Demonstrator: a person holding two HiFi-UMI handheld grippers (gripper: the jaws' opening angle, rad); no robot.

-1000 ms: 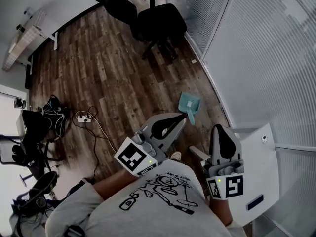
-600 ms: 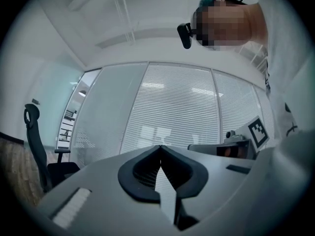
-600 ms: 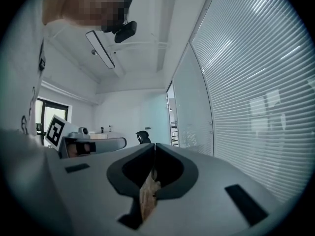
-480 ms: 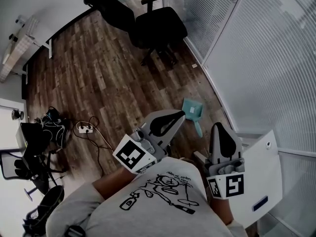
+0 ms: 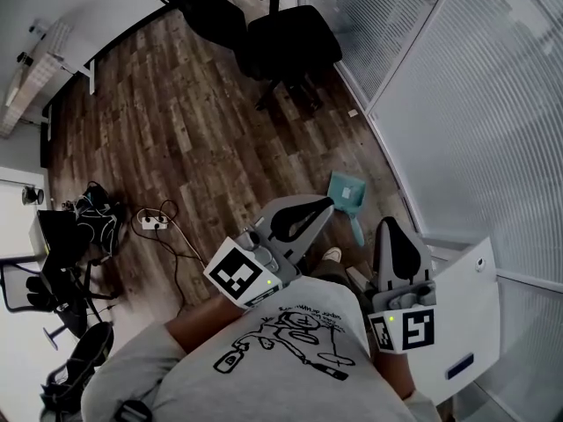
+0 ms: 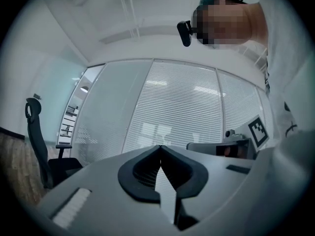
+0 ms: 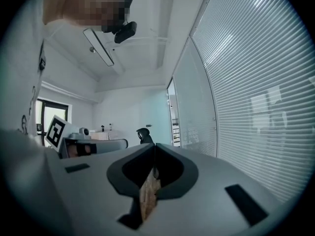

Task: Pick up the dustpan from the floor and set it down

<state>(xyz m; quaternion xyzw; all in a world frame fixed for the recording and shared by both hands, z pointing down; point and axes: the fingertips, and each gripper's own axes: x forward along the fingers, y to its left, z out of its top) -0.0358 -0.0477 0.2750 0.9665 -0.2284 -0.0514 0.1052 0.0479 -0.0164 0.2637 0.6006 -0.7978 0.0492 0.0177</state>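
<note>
Landmark: glass wall [image 5: 457, 104] w/ blinds, along the right of the head view.

1. Dustpan [image 5: 345, 197]: teal, flat on the wood floor [image 5: 176, 139], near the foot of the glass wall. Pan end points away from the person, handle toward the person's shoe [image 5: 331, 255]. Nothing touches it.

2. L gripper [image 5: 327, 205]: held level in front of the person's shirt [image 5: 281, 350], up off the floor. Fingers [image 6: 143, 169] together, tips meeting, nothing between them. Only a thin slit shows lower down, w/ blinds visible through it. In the head view its tip lies just beside the dustpan, on the side away from the glass wall. No contact.

3. R gripper [image 5: 393, 229]: also level, closer to the glass wall than the L gripper. Fingers together and empty; floor boards show through the slit. Well apart from the dustpan.

4. Chair [image 5: 286, 42]: black, on castors, by the glass wall, well beyond the dustpan.

5. Power strip [image 5: 151, 223]: white, w/ cable, on the floor far from the glass wall.

6. White panel [image 5: 457, 315]: against the glass wall, just beside the R gripper. Type cannot be told.
</note>
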